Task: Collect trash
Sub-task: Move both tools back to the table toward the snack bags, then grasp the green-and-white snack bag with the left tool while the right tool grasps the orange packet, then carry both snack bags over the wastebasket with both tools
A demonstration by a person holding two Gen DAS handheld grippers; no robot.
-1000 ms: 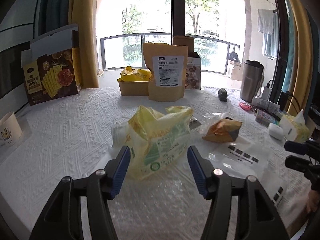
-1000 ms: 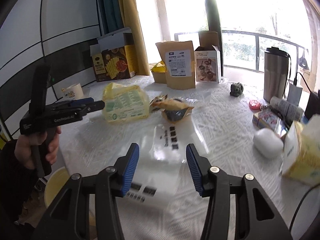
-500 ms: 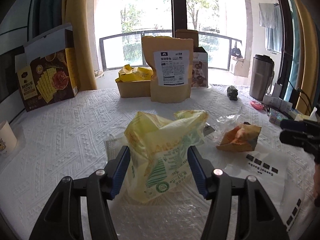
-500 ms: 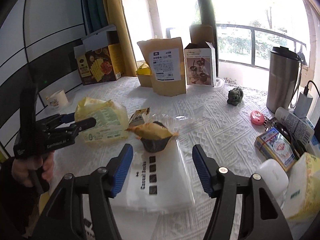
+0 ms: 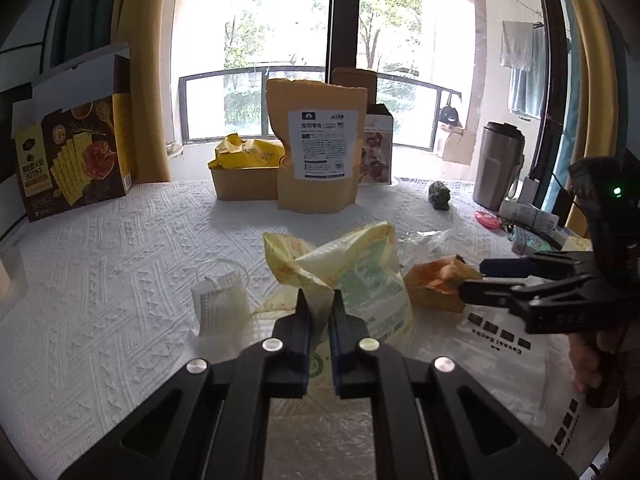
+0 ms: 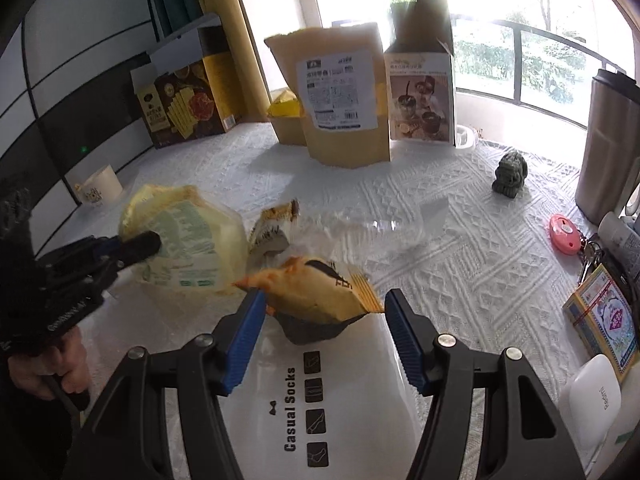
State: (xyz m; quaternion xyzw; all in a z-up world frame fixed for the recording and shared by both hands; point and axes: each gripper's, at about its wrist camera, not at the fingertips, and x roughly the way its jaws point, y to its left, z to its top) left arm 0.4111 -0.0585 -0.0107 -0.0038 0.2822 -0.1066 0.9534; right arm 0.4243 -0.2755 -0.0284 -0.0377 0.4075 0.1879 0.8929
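Our left gripper (image 5: 319, 305) is closing, its jaws already pinched tight on a fold of the yellow bag (image 5: 352, 276), which sits crumpled on the white tabletop (image 5: 120, 248). Just left of the bag lies a white face mask (image 5: 220, 304).

Our right gripper (image 6: 326, 312) stands wide, its blue pads on either side of an orange wrapper (image 6: 320, 292) but not pressing on it. The wrapper rests on the far edge of a white socks bag (image 6: 320, 392), just right of the yellow bag. Between the two, a small torn packet (image 6: 272, 228) lies on the cloth, and beyond it some clear plastic (image 6: 380, 228).

Further back stand a kraft pouch (image 5: 318, 152), a tan box (image 5: 244, 182) holding yellow packets, and a cracker box (image 5: 72, 152) at far left. To the right we see a small green figurine (image 6: 510, 178), a pink key fob (image 6: 566, 234), and a steel tumbler (image 5: 498, 168).
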